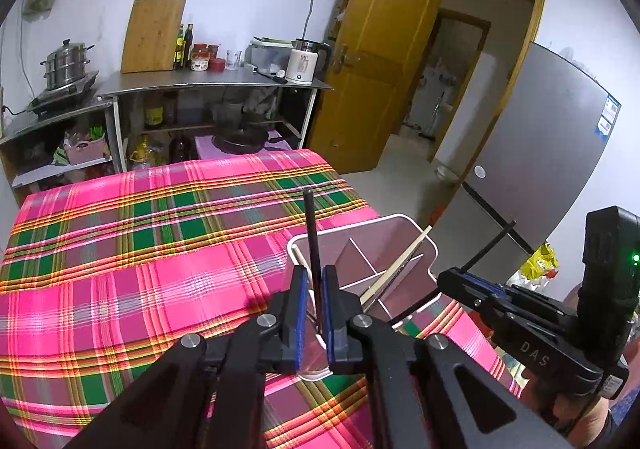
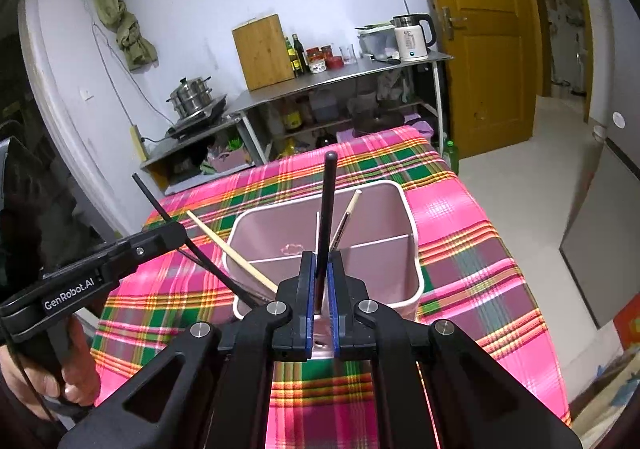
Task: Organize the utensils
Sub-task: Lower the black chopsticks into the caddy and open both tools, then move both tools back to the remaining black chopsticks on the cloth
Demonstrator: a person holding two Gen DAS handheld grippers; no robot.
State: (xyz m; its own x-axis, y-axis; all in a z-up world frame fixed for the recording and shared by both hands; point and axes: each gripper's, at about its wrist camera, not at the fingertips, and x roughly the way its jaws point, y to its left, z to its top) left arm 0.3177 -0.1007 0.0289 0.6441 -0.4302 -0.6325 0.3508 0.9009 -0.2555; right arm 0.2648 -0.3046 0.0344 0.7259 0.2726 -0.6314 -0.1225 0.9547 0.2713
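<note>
1. Plaid tablecloth point(image 1: 120, 249) spreads bare left of the pink divided caddy point(image 2: 404, 209), which sits near the table's right edge.
2. Two wooden chopsticks point(image 2: 232, 249) lean inside.
3. Left gripper point(image 1: 315, 281) and right gripper point(image 2: 320, 269) each clamp one black chopstick point(image 1: 311, 233) above the caddy.

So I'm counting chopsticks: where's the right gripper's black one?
The black chopstick stands upright, clamped in the right gripper, above the pink organizer.

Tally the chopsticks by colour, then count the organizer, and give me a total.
Black chopsticks: 2, one in the left gripper at, one in the right gripper at.
Light wooden chopsticks: 2, and, in the organizer.
Pink divided organizer: 1.
Total: 5.
</note>
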